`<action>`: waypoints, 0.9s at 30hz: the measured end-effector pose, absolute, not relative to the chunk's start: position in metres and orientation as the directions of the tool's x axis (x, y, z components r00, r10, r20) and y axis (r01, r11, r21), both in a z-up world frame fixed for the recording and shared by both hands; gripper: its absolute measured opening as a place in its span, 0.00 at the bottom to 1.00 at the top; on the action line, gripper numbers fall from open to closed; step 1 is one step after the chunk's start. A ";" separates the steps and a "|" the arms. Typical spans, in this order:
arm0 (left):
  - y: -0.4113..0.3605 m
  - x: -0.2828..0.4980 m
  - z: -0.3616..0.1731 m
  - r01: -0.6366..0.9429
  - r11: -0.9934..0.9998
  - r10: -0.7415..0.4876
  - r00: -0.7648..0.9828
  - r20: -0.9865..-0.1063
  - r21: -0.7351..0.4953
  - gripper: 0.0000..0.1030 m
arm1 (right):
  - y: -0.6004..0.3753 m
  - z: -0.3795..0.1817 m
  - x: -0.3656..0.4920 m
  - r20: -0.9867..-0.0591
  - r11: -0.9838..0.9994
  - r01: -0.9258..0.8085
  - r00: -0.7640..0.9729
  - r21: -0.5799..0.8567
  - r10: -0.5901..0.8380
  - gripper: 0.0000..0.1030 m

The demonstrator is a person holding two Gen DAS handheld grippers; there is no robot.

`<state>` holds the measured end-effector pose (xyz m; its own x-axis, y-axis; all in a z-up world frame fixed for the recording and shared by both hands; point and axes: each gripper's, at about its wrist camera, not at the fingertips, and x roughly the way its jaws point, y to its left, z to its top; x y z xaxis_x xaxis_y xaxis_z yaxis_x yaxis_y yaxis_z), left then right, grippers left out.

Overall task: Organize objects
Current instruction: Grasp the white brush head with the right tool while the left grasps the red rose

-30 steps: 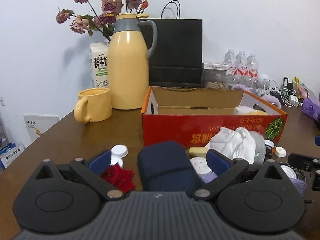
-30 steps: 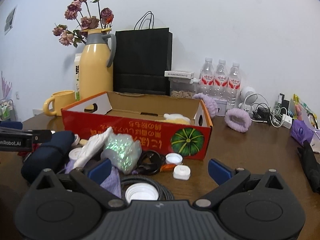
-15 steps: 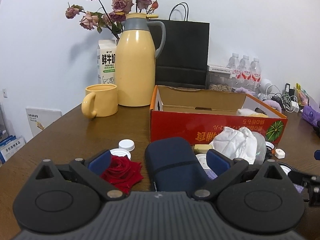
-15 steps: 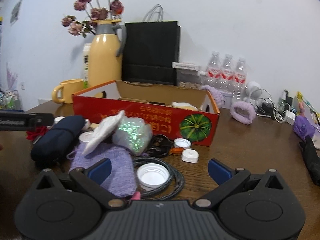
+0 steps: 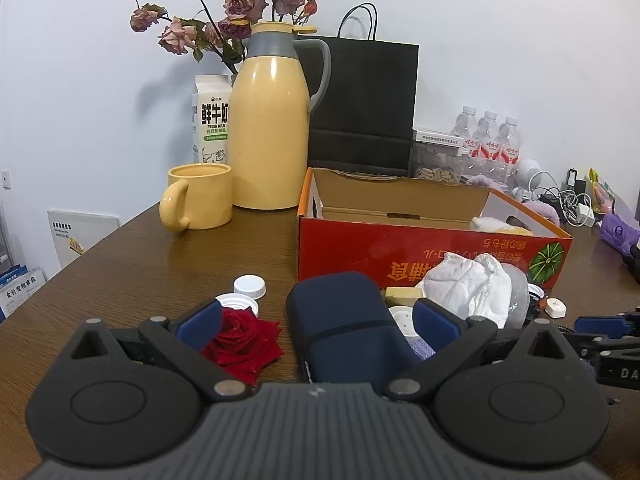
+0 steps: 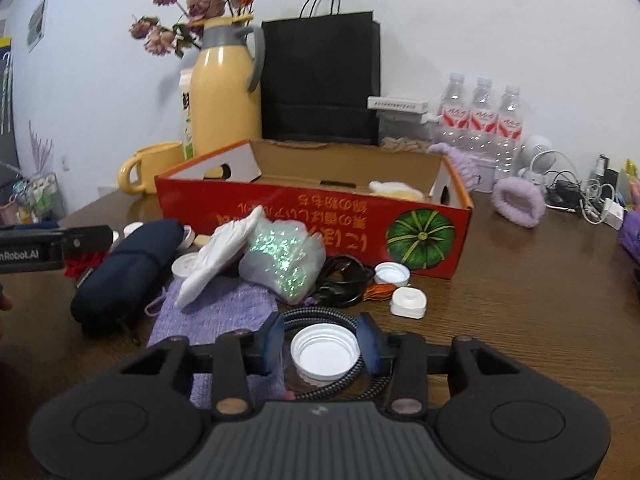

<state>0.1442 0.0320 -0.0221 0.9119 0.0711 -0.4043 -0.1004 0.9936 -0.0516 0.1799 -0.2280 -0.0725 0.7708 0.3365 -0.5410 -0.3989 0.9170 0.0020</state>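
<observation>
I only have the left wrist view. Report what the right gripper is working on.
Observer: The right gripper has just been closing its jaws around a white bottle cap. I cannot tell whether the pads press on it yet.
Operator: Say what the cap sits in.
Observer: It lies open side up inside a coiled braided cable.
Operator: Name what's beyond that.
Observer: A bundled black cord, lying in front of the red box.

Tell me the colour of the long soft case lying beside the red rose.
Dark navy blue case; the left wrist view shows it best, right beside the red rose.
</observation>
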 end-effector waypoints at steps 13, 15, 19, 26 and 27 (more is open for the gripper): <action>0.034 0.147 -0.024 -0.106 0.993 0.072 0.905 -0.419 -0.059 1.00 | -0.229 -0.083 0.190 -0.586 0.921 -0.389 0.737 0.039 0.336 0.14; 0.034 0.146 -0.024 -0.107 0.992 0.073 0.905 -0.419 -0.060 1.00 | -0.233 -0.080 0.186 -0.561 0.920 -0.387 0.751 0.053 0.348 0.14; 0.035 0.146 -0.023 -0.115 0.991 0.079 0.906 -0.415 -0.061 1.00 | -0.237 -0.074 0.174 -0.489 0.930 -0.366 0.804 0.043 0.339 0.14; 0.051 0.142 -0.022 -0.181 0.982 0.146 0.892 -0.427 -0.044 1.00 | -0.242 -0.067 0.165 -0.415 0.944 -0.331 0.856 0.021 0.309 0.14; 0.054 0.142 -0.022 -0.200 0.979 0.166 0.886 -0.433 -0.035 1.00 | -0.242 -0.067 0.165 -0.413 0.943 -0.331 0.856 0.020 0.309 0.14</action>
<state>0.1420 0.0544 -0.0221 0.8861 0.1657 -0.4328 -0.2001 0.9792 -0.0348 0.1646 -0.2417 -0.0670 0.8564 0.3093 -0.4134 -0.3311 0.9434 0.0198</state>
